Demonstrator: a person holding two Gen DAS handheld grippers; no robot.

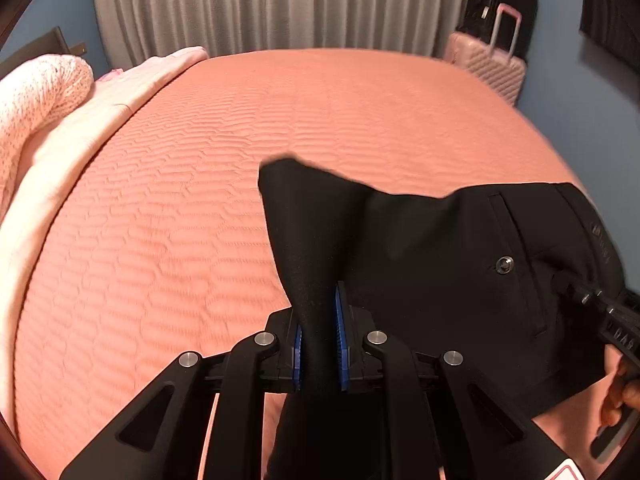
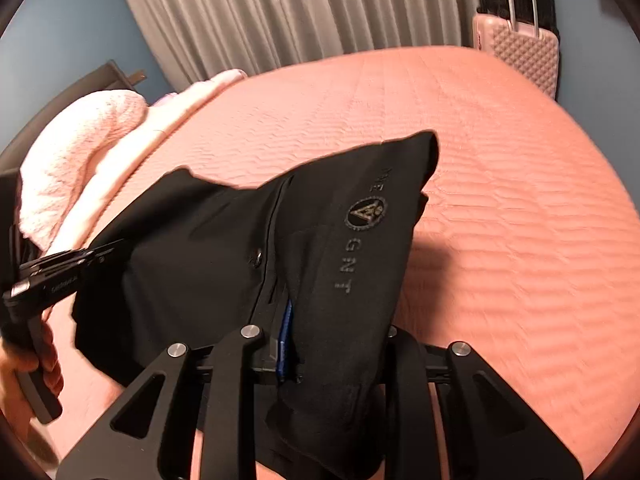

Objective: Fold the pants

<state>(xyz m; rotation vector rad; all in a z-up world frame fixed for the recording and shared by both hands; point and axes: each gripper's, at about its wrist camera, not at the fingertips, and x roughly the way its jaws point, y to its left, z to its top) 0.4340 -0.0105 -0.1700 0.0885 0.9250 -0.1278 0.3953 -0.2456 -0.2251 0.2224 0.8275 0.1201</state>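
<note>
The black pants [image 1: 432, 248] hang in the air between my two grippers, above the salmon quilted bed [image 1: 200, 200]. My left gripper [image 1: 319, 344] is shut on a bunched part of the fabric, which stands up between the blue pads. My right gripper [image 2: 320, 344] is shut on the waistband end of the pants [image 2: 312, 240], where a printed logo and a button show. The right finger is hidden under the cloth. The right gripper also shows in the left wrist view [image 1: 600, 304], and the left gripper in the right wrist view [image 2: 96, 256].
A pale pink blanket and a knitted throw [image 1: 44, 96] lie along the bed's left side. A pink suitcase [image 1: 488, 60] and a black one stand at the far right corner by the grey curtain [image 1: 280, 4]. The bed [image 2: 500, 200] stretches ahead.
</note>
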